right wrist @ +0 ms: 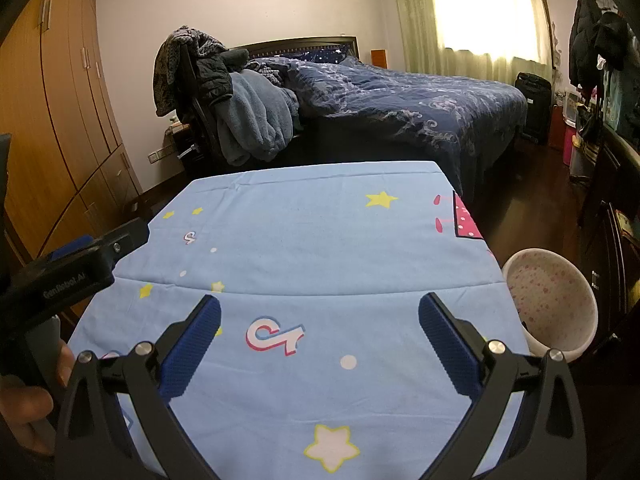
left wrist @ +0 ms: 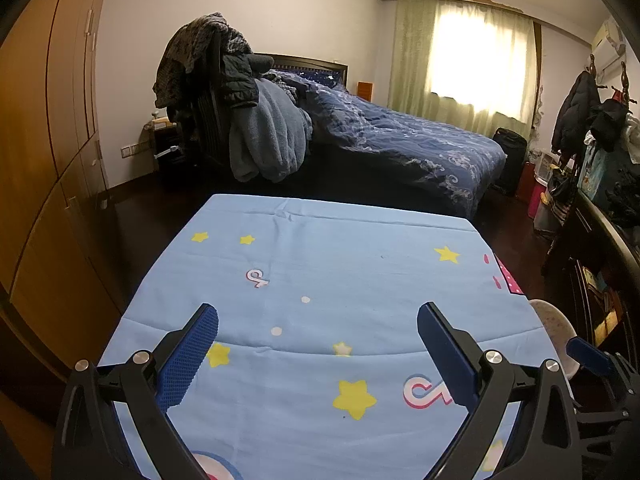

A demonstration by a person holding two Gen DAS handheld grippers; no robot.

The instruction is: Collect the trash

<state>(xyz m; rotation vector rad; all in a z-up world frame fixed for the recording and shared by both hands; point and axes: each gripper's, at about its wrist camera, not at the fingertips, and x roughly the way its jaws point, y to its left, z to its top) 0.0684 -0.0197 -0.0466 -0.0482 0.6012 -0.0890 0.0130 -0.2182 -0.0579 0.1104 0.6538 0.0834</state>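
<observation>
Claws (left wrist: 318,322) wide above cloth (left wrist: 320,264) (bin (right wrist: 550,304) beside)

tablecloth (right wrist: 304,240): matt pale-blue woven cloth, creased, with printed stars
left gripper (left wrist: 318,326): matt black plastic arms, blue knobbly rubbery pads, shiny metal screw heads
right gripper (right wrist: 320,316): same black plastic, textured blue pads
bin (right wrist: 552,300): smooth white plastic, speckled pink inside
wardrobe (left wrist: 48,128): glossy brown wood
blanket (right wrist: 256,120): fluffy grey-blue fleece
floor (right wrist: 532,196): dark polished wood
</observation>
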